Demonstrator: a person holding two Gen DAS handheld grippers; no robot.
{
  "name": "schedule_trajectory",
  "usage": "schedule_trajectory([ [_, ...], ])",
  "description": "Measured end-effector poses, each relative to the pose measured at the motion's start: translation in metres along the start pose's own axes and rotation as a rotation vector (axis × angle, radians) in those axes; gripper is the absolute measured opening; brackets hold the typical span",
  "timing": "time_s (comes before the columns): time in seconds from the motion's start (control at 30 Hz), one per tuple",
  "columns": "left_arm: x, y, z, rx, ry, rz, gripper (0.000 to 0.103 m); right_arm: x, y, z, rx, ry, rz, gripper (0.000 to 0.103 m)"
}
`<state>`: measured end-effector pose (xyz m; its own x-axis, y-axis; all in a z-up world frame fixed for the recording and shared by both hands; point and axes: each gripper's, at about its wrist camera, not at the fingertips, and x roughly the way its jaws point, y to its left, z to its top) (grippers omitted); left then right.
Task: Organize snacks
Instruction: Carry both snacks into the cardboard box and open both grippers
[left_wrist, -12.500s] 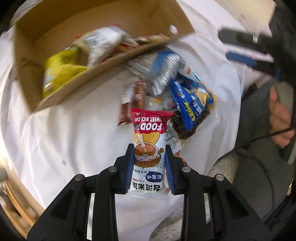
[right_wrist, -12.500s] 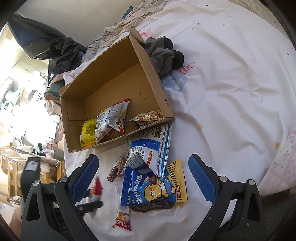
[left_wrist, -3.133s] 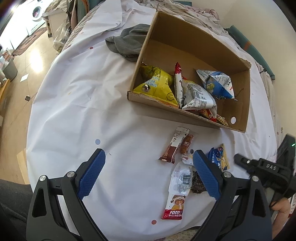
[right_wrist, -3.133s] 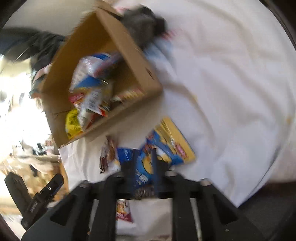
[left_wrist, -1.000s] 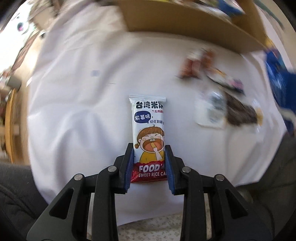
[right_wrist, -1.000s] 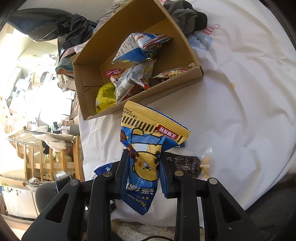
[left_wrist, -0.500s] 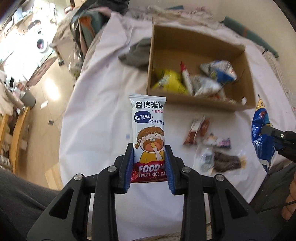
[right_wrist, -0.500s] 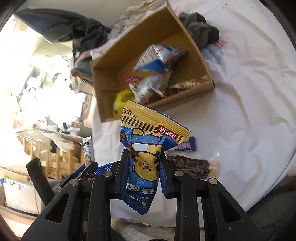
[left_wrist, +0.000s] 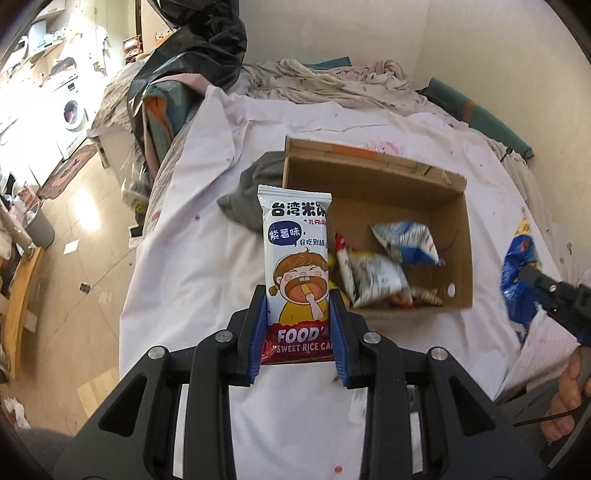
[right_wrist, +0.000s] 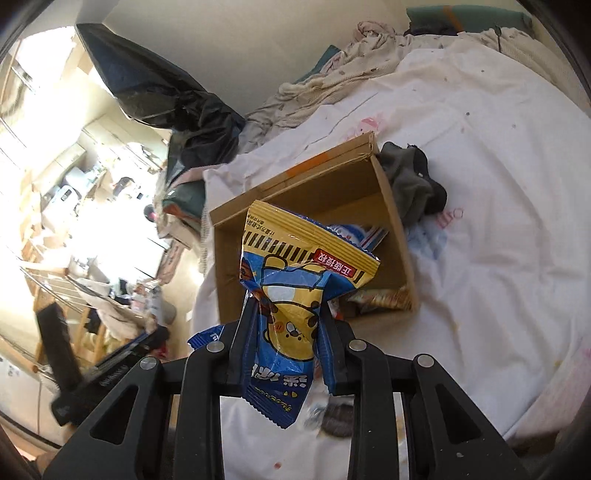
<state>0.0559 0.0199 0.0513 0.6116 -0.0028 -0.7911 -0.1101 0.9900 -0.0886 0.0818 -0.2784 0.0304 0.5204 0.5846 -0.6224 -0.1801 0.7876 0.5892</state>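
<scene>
The left tool (left_wrist: 297, 332) is clamped on a rice cake packet (left_wrist: 297, 258), the right tool (right_wrist: 284, 343) on a blue snack bag (right_wrist: 291, 291). The cardboard box (left_wrist: 380, 195) on the bed lies ahead of and below both tools, the packet's long axis pointing toward it.

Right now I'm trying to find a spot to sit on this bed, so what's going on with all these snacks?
A person is sorting snacks into the cardboard box on the white sheet, using a handheld gripper in each hand. The left gripper is clamped on a sweet rice cake packet, and the right gripper on a blue and yellow bear snack bag. Both are held up in front of the box, which already has several packets in it.
</scene>
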Motion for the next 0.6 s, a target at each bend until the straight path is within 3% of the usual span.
schedule_trajectory([
  [0.27,0.036,-0.009,0.027,0.040,0.016,-0.016,0.027,0.064,-0.010,0.021,-0.065,0.109,-0.094,0.030],
  [0.6,0.112,-0.036,0.041,0.122,0.100,-0.031,0.027,0.137,-0.013,0.027,-0.188,0.234,-0.241,0.031],
])
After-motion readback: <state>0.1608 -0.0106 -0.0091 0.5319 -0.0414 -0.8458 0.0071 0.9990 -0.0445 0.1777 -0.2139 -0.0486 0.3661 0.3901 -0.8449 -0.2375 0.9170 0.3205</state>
